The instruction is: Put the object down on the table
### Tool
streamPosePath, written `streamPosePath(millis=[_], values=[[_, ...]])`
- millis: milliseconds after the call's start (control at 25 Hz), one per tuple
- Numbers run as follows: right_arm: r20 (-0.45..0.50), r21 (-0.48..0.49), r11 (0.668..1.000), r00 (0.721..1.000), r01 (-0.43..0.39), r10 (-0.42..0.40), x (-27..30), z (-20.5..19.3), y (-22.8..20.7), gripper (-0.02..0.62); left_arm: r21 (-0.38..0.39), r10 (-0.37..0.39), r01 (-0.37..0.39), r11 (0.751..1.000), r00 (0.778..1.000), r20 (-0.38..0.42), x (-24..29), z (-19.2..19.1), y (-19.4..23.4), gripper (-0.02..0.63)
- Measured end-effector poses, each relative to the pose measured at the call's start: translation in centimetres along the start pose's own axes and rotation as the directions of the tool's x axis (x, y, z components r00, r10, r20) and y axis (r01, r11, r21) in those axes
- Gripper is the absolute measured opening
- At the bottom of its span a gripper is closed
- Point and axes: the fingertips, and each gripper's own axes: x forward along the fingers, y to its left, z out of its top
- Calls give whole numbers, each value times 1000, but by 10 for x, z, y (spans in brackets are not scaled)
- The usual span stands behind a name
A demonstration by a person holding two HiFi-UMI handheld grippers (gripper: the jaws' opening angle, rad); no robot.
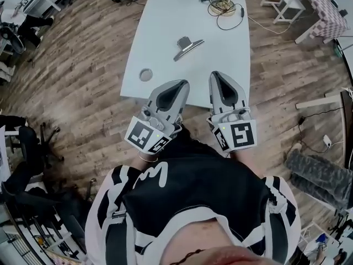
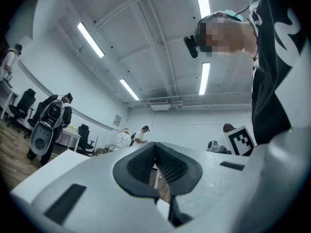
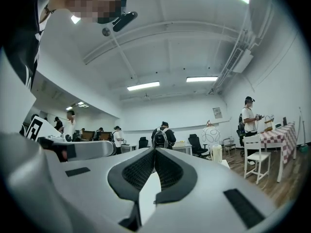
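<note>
A grey metal object (image 1: 187,47) with a flat angled handle lies on the white table (image 1: 165,15), untouched, a little beyond both grippers. My left gripper (image 1: 177,85) hovers at the table's near edge with its jaws pressed together and nothing between them. Beside it, my right gripper (image 1: 217,76) is likewise shut and empty, its tip just over the near edge. In the left gripper view the left gripper (image 2: 155,148) has its dark pads meeting, and the view looks up across the room. The right gripper (image 3: 154,153) in its own view shows the same closed pads.
A small round grey disc (image 1: 145,74) sits near the table's front left corner. Coiled cables (image 1: 223,7) lie at the far end. Office chairs (image 1: 33,148) stand on the wooden floor to the left, white chairs (image 1: 284,1) to the far right. Several people stand in the room.
</note>
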Motion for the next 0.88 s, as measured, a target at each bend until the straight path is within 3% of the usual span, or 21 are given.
streamPosePath(millis=[480,880], values=[[53,-23,1000,999,4,-2,-37,26,28,20,27,-36,36,999,999,7,-29,15,-38,5],[15,-14,1000,1000,-21,21,-73,15,47,20,-7,6,-6,1000,1000,23,-61,4,-66,5]])
